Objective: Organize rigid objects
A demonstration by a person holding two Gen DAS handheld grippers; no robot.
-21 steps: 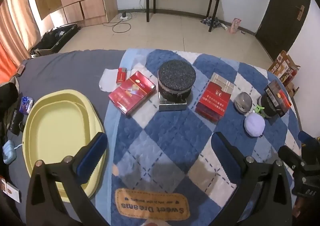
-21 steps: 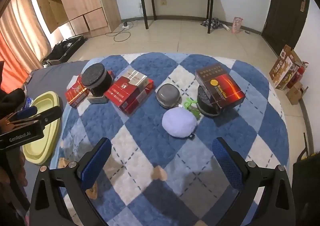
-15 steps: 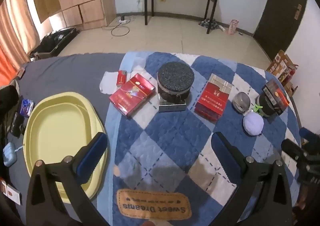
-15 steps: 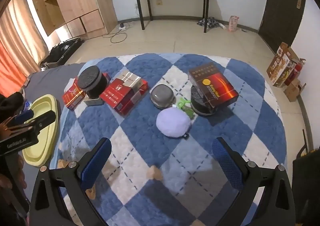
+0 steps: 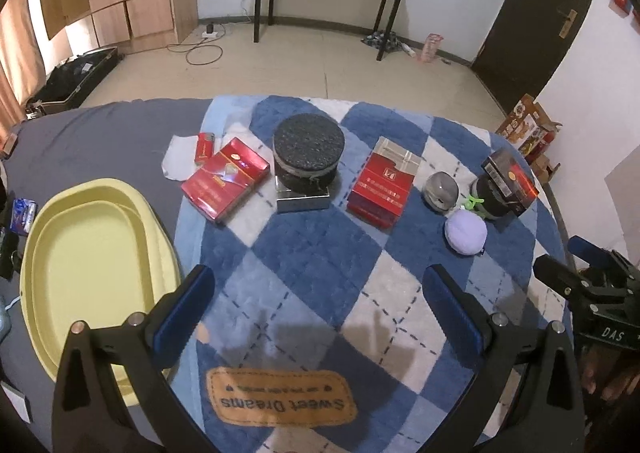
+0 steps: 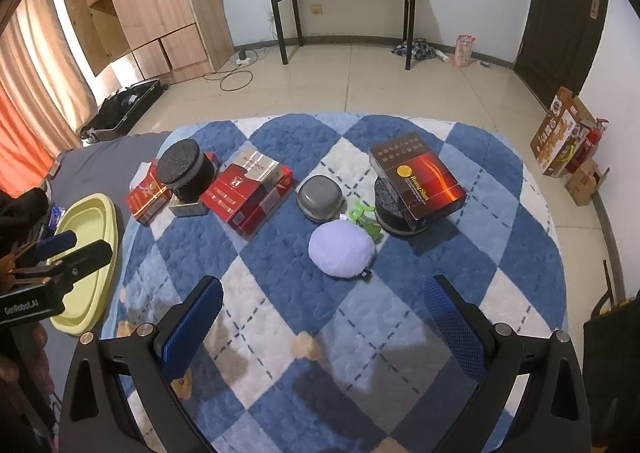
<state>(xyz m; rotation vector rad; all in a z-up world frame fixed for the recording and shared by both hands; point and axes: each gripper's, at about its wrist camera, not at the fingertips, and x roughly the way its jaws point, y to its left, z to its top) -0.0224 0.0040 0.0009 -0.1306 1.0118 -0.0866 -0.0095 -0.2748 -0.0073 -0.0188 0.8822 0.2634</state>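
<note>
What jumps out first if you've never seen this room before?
The blue-and-white checked blanket dominates, with red boxes, a black round tin and a lilac puff in a row across it. An empty yellow tray lies at its left edge.

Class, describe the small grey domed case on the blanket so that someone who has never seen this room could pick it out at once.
Start at the blue and white checked blanket and go to the cluster on its right half. The grey domed case sits just behind the pale lilac round pouch and left of the dark box propped on a black tin. It alone is grey, smooth and rounded.
</note>
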